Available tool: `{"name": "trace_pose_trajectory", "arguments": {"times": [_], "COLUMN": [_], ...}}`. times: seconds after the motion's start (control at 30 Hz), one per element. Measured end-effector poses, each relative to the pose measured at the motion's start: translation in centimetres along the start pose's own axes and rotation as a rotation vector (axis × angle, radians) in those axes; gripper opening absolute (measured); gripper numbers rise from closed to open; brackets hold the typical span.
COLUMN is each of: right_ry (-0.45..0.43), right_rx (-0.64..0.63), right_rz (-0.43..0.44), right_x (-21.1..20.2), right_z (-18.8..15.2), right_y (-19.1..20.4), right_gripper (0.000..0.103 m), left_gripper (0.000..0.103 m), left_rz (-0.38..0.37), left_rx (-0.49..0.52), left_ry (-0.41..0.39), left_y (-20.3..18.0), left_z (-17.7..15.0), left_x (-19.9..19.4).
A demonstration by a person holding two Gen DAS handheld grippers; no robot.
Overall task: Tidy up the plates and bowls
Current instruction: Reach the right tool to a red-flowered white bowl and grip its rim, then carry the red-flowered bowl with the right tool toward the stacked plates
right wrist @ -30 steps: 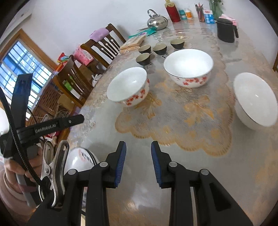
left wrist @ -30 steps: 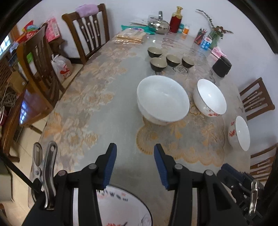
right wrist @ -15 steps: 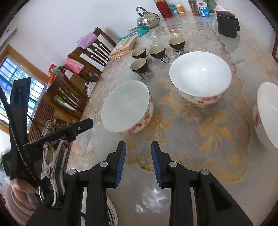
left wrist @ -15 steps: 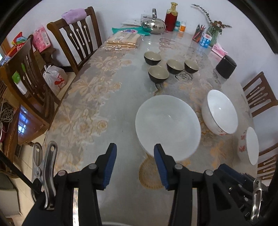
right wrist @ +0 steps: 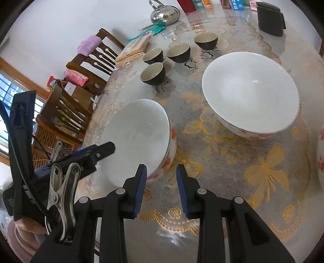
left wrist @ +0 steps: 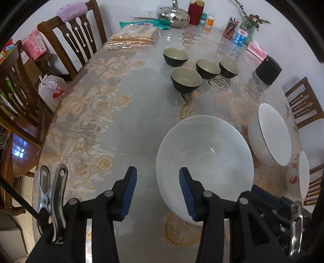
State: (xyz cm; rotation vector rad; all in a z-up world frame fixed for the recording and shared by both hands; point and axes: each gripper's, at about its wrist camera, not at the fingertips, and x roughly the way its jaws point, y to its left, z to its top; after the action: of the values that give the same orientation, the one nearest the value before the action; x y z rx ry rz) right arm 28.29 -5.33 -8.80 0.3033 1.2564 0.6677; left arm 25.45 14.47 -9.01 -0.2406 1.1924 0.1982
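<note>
Bowls sit by both sets of jaws. The left gripper [left wrist: 158,189] is open and empty, with the big white bowl [left wrist: 204,161] just ahead, its near rim behind the right-side pad. The right gripper [right wrist: 161,185] is open too, beside the flowered bowl [right wrist: 139,137]. Writing on the blue carton [left wrist: 240,37] is too small to read.

Our left wrist camera: above table [left wrist: 125,125], steeply down along its fingers, close over large white bowl [left wrist: 204,159], facing far end where kettle [left wrist: 174,17] stands. Our right wrist camera: also tilted down, close, same bowl [right wrist: 139,137] left of centre, kettle [right wrist: 165,15] at far end. We share bowl, four dark cups [left wrist: 186,79] [right wrist: 152,73] beyond it, kettle, second white bowl [left wrist: 270,134] [right wrist: 250,93].
</note>
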Motion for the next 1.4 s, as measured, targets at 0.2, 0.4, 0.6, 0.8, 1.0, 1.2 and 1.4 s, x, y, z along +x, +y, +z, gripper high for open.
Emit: {"name": "trace_pose_trajectory", "arguments": {"times": [0.2, 0.4, 0.6, 0.8, 1.0, 1.2, 1.4], "right_ry": [0.03, 0.035, 0.021, 0.015, -0.005, -0.02, -0.05], "right_rx": [0.012, 0.002, 0.014, 0.006, -0.007, 0.033, 0.083], "right_rz": [0.018, 0.016, 0.024, -0.003, -0.048, -0.056, -0.078], "right_x": [2.0, 2.8, 2.8, 1.5, -0.9, -3.6, -6.6], "right_z": [0.4, 0.7, 0.5, -0.8, -2.7, -5.5, -8.3], "right_y": [0.0, -0.1, -0.3, -0.4, -0.9, -2.8, -4.4], "right_gripper": [0.031, 0.033, 0.033, 0.032, 0.031, 0.031, 0.031], "left_gripper": [0.033, 0.025, 0.023, 0.023, 0.023, 0.023, 0.024], "left_rz": [0.031, -0.024, -0.015, -0.047, -0.057, -0.095, -0.116], "left_rx": [0.021, 0.001, 0.057, 0.062, 0.115, 0.194, 0.257], "left_ry": [0.008, 0.053, 0.055, 0.09, 0.083, 0.097, 0.107], "left_y": [-0.1, 0.4, -1.2, -1.8, -4.1, -6.7, -9.4], "left_z": [0.1, -0.1, -1.0, -2.6, -4.9, -7.0, -9.1], "left_x": [1.6, 2.9, 2.7, 2.2, 0.4, -1.0, -2.2]}}
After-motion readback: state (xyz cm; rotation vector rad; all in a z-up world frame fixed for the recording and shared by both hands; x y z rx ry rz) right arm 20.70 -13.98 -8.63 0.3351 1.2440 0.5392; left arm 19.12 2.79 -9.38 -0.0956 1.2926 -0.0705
